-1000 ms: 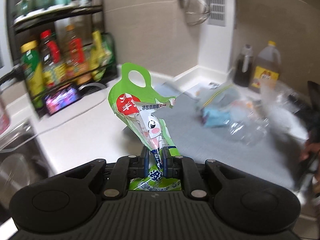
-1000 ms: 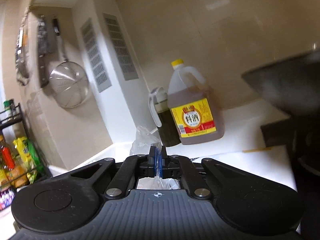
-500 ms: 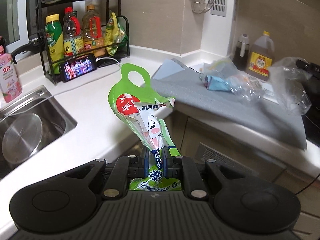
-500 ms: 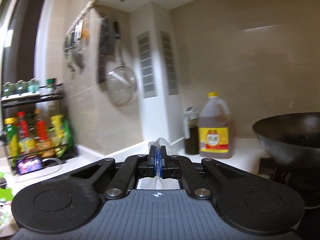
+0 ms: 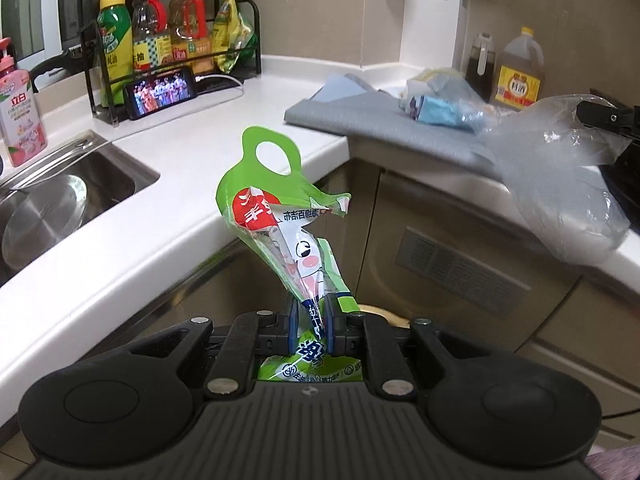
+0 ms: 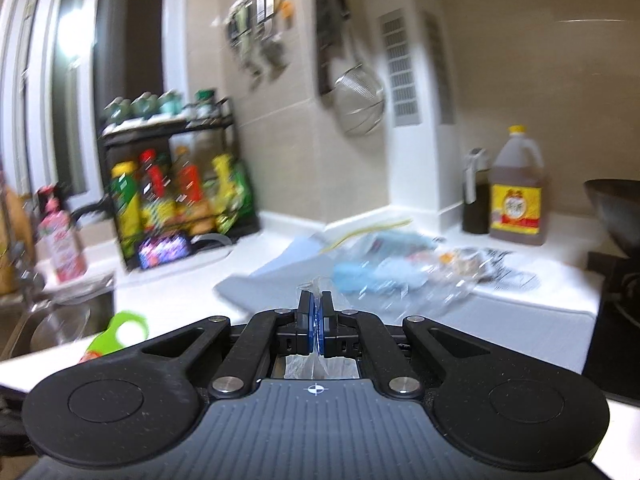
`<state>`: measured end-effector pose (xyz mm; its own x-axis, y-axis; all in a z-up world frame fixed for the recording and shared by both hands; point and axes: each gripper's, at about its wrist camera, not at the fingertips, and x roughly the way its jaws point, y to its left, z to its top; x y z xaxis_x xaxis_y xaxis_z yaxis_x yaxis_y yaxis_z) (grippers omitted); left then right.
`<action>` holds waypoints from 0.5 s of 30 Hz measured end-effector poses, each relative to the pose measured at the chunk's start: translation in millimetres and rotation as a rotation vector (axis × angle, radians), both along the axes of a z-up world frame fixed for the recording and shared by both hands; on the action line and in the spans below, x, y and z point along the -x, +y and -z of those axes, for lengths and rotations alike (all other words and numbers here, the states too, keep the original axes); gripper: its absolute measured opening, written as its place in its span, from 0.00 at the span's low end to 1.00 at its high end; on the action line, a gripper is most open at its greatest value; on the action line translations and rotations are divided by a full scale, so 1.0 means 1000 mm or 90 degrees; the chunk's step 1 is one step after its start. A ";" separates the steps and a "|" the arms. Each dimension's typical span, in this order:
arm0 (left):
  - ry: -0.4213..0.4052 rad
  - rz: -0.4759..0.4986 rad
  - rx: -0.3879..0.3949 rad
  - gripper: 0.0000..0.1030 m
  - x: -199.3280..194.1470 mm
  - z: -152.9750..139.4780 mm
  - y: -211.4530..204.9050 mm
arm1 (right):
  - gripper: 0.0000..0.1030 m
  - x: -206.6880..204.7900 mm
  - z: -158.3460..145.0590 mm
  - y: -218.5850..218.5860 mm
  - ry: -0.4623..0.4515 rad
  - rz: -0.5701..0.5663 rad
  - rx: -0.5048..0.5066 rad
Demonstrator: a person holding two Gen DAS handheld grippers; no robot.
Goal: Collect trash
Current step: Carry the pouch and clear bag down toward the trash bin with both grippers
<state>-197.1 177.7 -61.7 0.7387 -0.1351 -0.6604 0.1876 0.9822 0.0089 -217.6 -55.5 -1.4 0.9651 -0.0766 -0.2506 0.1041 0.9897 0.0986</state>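
My left gripper [image 5: 310, 312] is shut on a green and white plastic wrapper [image 5: 280, 216] with a round hanging hole, held upright in front of the counter edge. Its green tip also shows in the right wrist view [image 6: 124, 330]. My right gripper [image 6: 316, 312] is shut on a thin clear plastic bag [image 6: 318, 292]. That bag [image 5: 560, 184] hangs from the right gripper at the right of the left wrist view. More trash [image 5: 436, 100] lies on a grey mat [image 5: 380, 120] on the counter.
A steel sink [image 5: 68, 200] holding a glass lid is at the left. A black rack of bottles [image 5: 168, 40] and a phone [image 5: 160, 90] stand at the back. Oil bottles [image 5: 518, 72] stand in the corner. A dark wok [image 6: 616, 208] is at the right. Cabinet fronts [image 5: 440, 264] lie below the counter.
Both grippers have pulled back and away from the counter with their trash. The left view now looks over the counter edge and cabinets. The right view has swung left and is blurred.
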 end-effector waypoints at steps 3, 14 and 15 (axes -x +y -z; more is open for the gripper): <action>0.013 0.004 0.006 0.14 0.001 0.009 0.001 | 0.03 0.003 0.010 0.018 0.026 -0.020 0.010; 0.039 0.025 0.002 0.14 -0.001 0.029 -0.005 | 0.03 -0.008 0.053 0.051 0.133 -0.050 0.011; 0.042 0.025 0.002 0.14 -0.003 0.030 -0.005 | 0.03 -0.010 0.056 0.051 0.138 -0.050 0.012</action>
<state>-194.2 172.8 -91.6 0.6871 -0.1657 -0.7074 0.2267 0.9739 -0.0079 -208.0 -4.4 -57.1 0.8922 -0.0105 -0.4516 0.0440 0.9970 0.0638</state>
